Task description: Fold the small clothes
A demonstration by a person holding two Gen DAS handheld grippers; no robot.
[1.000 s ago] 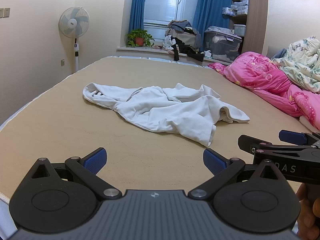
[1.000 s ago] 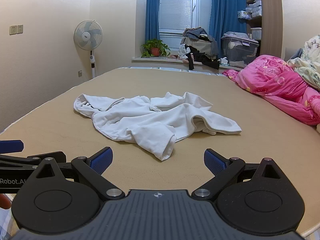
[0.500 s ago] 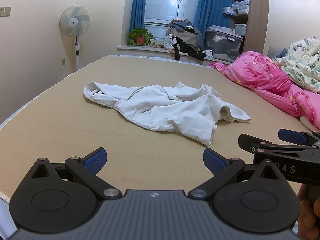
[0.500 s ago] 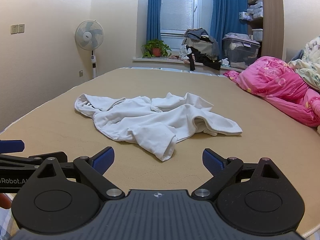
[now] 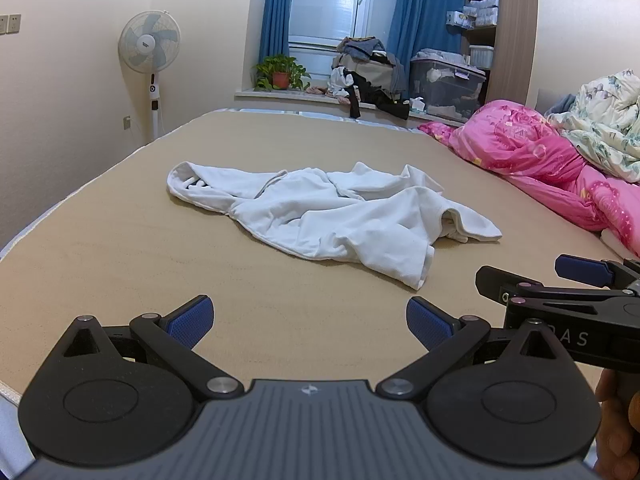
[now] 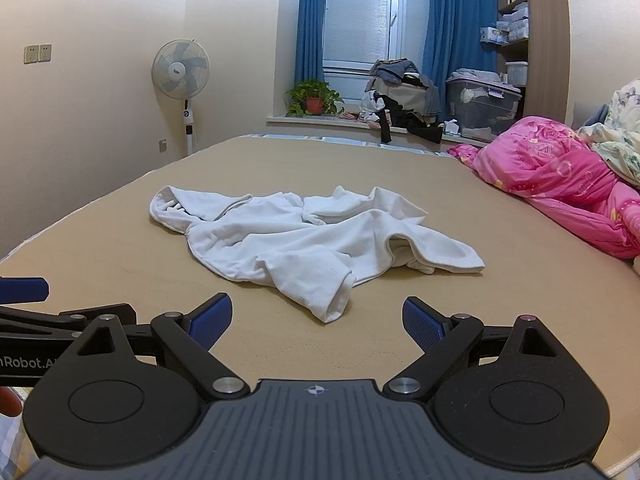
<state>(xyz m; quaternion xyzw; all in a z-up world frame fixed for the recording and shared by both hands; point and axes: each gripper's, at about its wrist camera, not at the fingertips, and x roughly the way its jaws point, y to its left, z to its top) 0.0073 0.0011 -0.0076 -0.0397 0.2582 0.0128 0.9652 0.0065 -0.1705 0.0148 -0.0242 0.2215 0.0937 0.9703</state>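
Note:
A crumpled white hooded top (image 5: 328, 216) (image 6: 304, 240) lies in the middle of the tan bed (image 5: 120, 248) (image 6: 440, 304), hood to the far left, one sleeve end pointing toward me. My left gripper (image 5: 308, 322) hovers low over the near part of the bed, open, nothing between its blue pads. My right gripper (image 6: 318, 322) stands open beside it, its near sleeve end just ahead of the fingertips. Each gripper shows at the edge of the other's view, the right gripper (image 5: 560, 292) on the right, the left gripper (image 6: 24, 292) on the left.
A pink quilt (image 5: 552, 168) (image 6: 560, 184) and a floral duvet (image 5: 600, 128) are piled along the bed's right side. A standing fan (image 5: 151, 52) (image 6: 182, 76) is by the left wall. Clothes, a potted plant (image 6: 314, 98) and a storage bin (image 5: 448, 84) sit along the window sill.
Both grippers have drifted slightly forward toward the white top; their fingers stay open. The top has not moved.

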